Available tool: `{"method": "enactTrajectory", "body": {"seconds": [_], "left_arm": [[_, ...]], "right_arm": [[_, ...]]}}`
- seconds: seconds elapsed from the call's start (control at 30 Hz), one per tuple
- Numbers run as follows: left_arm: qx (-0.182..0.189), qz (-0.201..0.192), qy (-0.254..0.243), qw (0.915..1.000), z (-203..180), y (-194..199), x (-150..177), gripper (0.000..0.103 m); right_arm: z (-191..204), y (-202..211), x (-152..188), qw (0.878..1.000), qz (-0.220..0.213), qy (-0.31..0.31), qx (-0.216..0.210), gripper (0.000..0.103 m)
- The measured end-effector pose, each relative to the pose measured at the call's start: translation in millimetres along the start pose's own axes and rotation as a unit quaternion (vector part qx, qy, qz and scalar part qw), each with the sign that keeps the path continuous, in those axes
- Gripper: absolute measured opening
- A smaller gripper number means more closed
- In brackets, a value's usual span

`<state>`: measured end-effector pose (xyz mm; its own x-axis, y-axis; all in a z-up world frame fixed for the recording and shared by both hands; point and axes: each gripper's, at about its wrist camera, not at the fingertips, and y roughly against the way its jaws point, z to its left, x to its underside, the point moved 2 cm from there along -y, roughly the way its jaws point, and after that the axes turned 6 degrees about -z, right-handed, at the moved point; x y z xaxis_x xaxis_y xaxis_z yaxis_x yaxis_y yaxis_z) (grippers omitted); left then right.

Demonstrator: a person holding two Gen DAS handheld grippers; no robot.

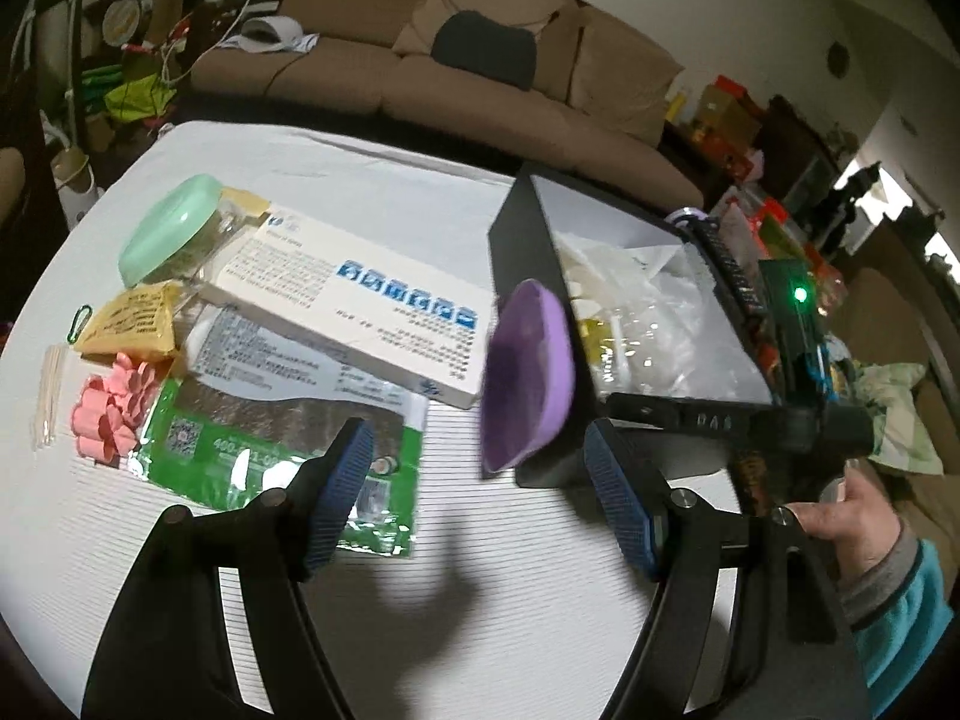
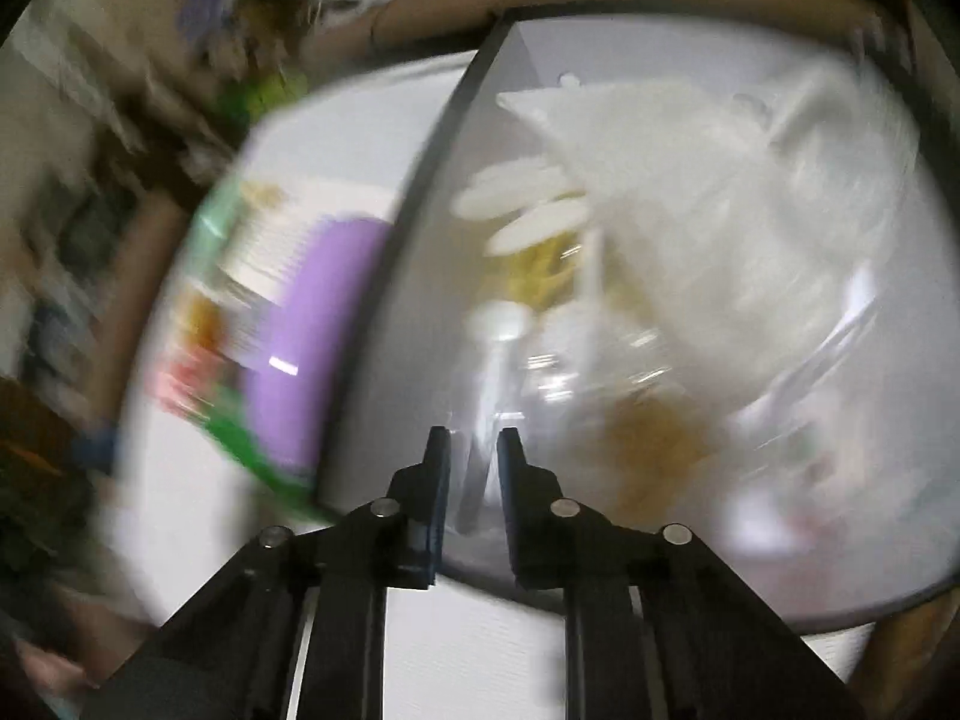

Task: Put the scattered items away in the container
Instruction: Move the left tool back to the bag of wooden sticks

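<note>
My left gripper (image 1: 480,498) hangs open over the white table, with nothing between its blue pads (image 1: 339,492). Just ahead, a purple bowl (image 1: 528,372) leans on edge against the outer wall of the black container (image 1: 522,252). The container holds clear plastic bags (image 1: 660,312) and white pieces. Left of it lie a white box (image 1: 360,300), a green foil packet (image 1: 270,450), pink paper rolls (image 1: 114,414), a yellow packet (image 1: 132,324) and a mint-lidded jar (image 1: 174,234). The right wrist view is blurred: my right gripper (image 2: 474,468) is shut above the container (image 2: 420,192), and I see nothing clearly gripped.
A bundle of toothpicks (image 1: 48,396) and a small green carabiner (image 1: 81,324) lie near the table's left edge. A hand (image 1: 852,516) in a teal sleeve holds the right gripper (image 1: 618,403) at the container's near corner. A brown sofa (image 1: 420,78) stands behind the table.
</note>
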<state>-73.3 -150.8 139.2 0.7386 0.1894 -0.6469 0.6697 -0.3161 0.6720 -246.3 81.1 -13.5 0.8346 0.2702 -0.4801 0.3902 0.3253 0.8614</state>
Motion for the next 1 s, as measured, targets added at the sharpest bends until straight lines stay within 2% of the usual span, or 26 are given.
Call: {"method": "enactTrajectory", "body": {"seconds": [0.03, 0.07, 0.13, 0.17, 0.3, 0.37, 0.43, 0.47, 0.53, 0.63, 0.83, 1.0], "left_arm": [[-0.002, 0.001, 0.003, 1.0, 4.3, -1.7, 1.7, 0.071], [-0.003, 0.003, 0.006, 1.0, 8.1, -3.0, 3.1, 0.071], [-0.005, 0.005, 0.014, 0.9999, 16.0, -4.1, 6.1, 0.071], [-0.008, 0.005, 0.017, 0.9998, 20.2, -3.6, 7.2, 0.071], [-0.031, -0.007, 0.021, 0.9993, 39.6, 3.7, 6.3, 0.071], [-0.041, -0.015, 0.033, 0.9985, 53.7, 8.5, 4.9, 0.072], [-0.052, -0.022, 0.049, 0.9972, 72.5, 14.2, 4.5, 0.079], [-0.058, -0.026, 0.057, 0.9964, 83.1, 17.0, 4.4, 0.081], [-0.072, -0.031, 0.064, 0.9949, 106.2, 23.2, 3.3, 0.082], [-0.111, -0.037, 0.064, 0.9911, 148.1, 35.1, -0.8, 0.082], [-0.183, -0.044, 0.107, 0.9762, 252.3, 47.4, 1.6, 0.082], [-0.219, -0.016, 0.108, 0.9696, 306.0, 22.1, 12.2, 0.082]], "right_arm": [[0.4, 0.1, -1.1, 0.999, -0.003, 0.035, 0.038, 0.015], [-2.2, 0.1, -1.7, 0.999, -0.002, 0.037, 0.039, 0.015], [-13.0, 5.7, -2.9, 1.0, -0.003, -0.005, -0.014, 0.015], [-18.0, 10.5, -3.0, 0.999, -0.012, -0.023, -0.021, 0.016], [-32.2, 32.8, -5.2, 0.996, -0.05, -0.067, -0.027, 0.019], [-32.2, 34.0, -3.7, 0.996, -0.047, -0.069, -0.025, 0.025], [-26.5, 38.3, -1.1, 0.997, -0.053, -0.06, -0.012, 0.035], [-21.6, 42.2, -1.3, 0.997, -0.061, -0.054, -0.008, 0.041], [-8.6, 52.8, -1.8, 0.996, -0.084, -0.038, 0.005, 0.064], [18.4, 67.6, -1.9, 0.993, -0.12, -0.008, 0.009, 0.065], [77.0, 91.5, 2.1, 0.985, -0.166, 0.015, -0.043, 0.067], [120.5, 90.2, 10.2, 0.981, -0.163, 0.031, -0.1, 0.07]]}}
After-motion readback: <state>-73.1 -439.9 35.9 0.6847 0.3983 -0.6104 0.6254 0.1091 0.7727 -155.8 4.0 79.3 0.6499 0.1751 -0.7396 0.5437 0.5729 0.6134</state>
